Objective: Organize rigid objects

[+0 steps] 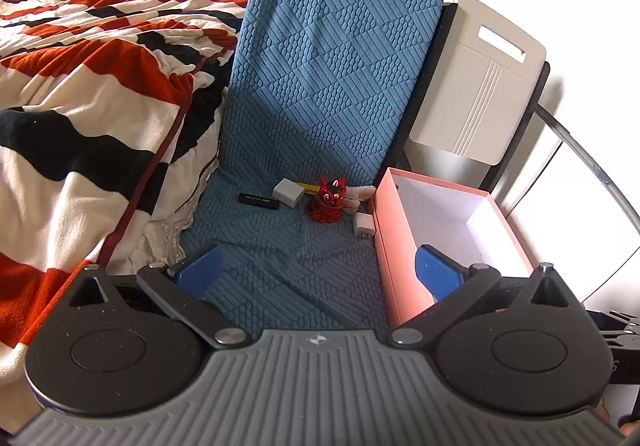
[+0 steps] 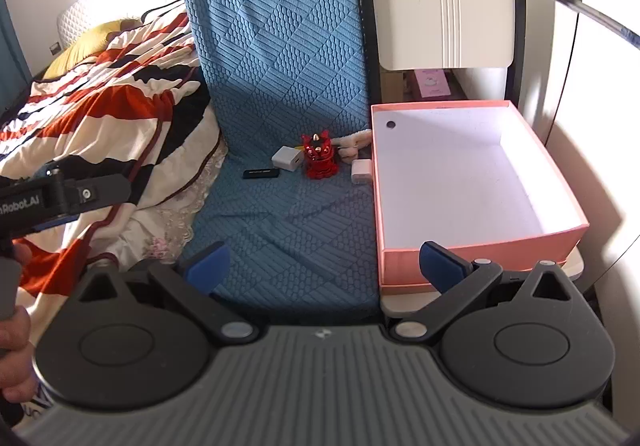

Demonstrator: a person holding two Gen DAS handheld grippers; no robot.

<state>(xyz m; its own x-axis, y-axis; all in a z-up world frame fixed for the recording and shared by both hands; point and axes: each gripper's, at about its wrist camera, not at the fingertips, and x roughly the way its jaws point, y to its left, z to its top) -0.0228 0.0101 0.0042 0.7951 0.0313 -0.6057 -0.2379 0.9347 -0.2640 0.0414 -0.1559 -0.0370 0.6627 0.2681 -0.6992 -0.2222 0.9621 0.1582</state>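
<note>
Over my left claw (image 1: 318, 270), jaws wide apart and holding nothing, the red figurine (image 1: 326, 200), black stick (image 1: 259, 201) and chargers sit on the blue cushion (image 1: 320, 86), while my right claw (image 2: 324, 266), equally spread, faces the pink box (image 2: 480, 250), empty, so nothing is sorted yet.

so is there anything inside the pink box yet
No, in the right wrist view the pink box shows only its bare white floor, while the red figurine and the chargers sit outside on the blue cover.

We see the right gripper (image 2: 324, 266): black linkage arms, blue pads (image 2: 434, 260), ribbed grey body, silver pivot screws. Left gripper (image 1: 316, 272) looks identical. White lettering marks the left gripper's black side, frame left.
</note>
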